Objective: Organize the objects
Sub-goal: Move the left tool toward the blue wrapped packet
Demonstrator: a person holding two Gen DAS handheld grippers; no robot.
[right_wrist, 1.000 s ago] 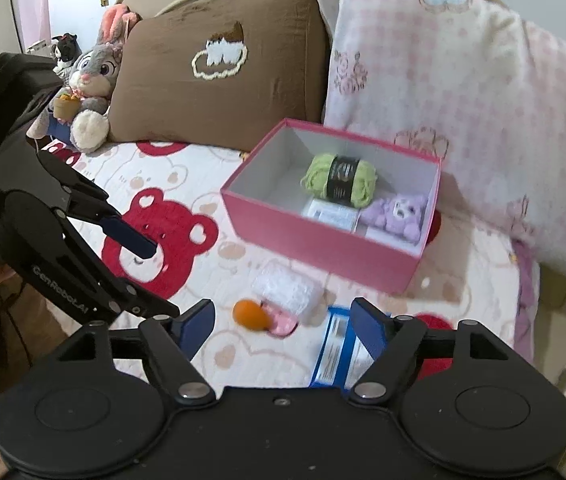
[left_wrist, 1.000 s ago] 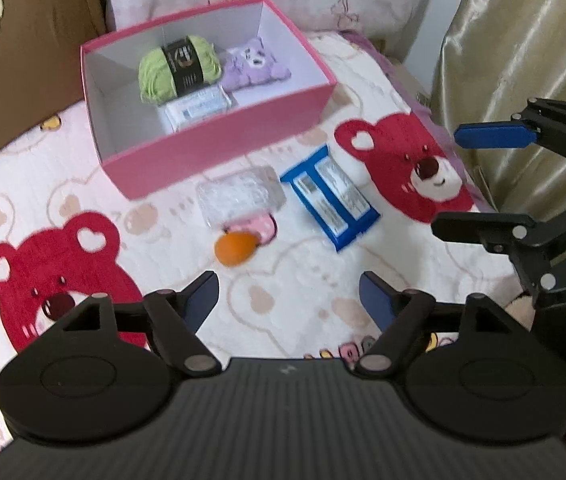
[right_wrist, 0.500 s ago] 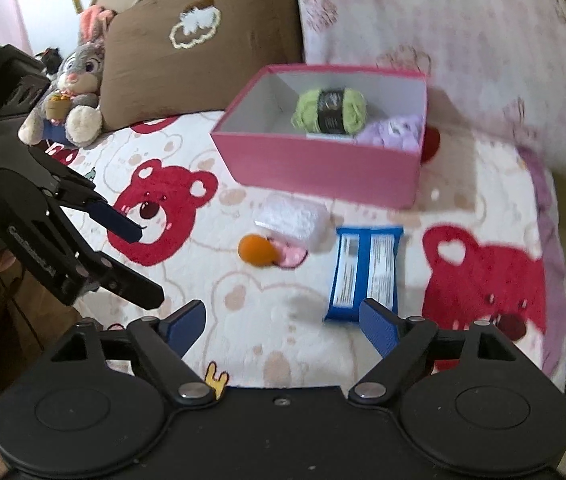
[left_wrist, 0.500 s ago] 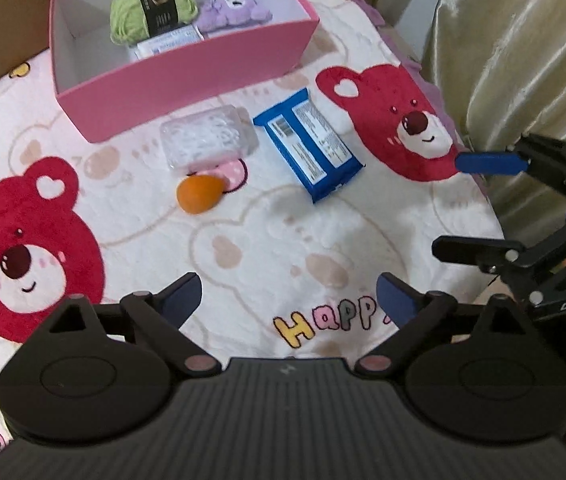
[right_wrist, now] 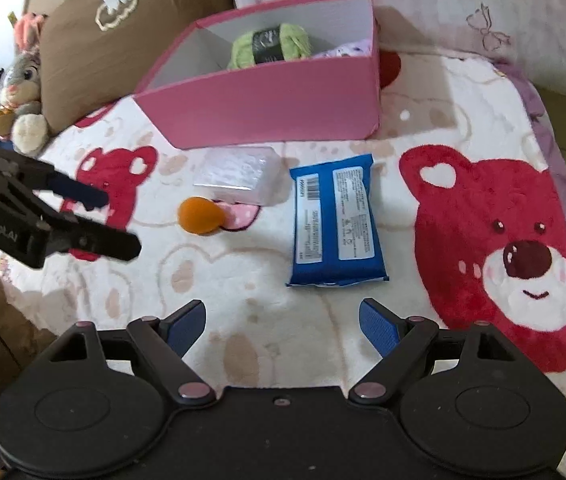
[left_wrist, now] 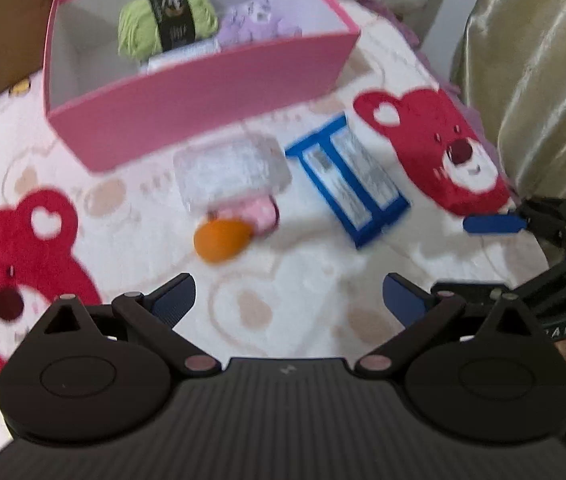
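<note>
On blanket: blue packet flat, long axis toward pink box.

Pink box; green yarn; blue packet; orange ball; white blanket, red bear print.

Lighting's pretty even and bright, soft indoor stuff with short shadows under the open pink cardboard box on the bed. The left wrist view is smeared with motion blur, the right one is much sharper. Fisheye bends everything near the edges, corners go dark.
</note>
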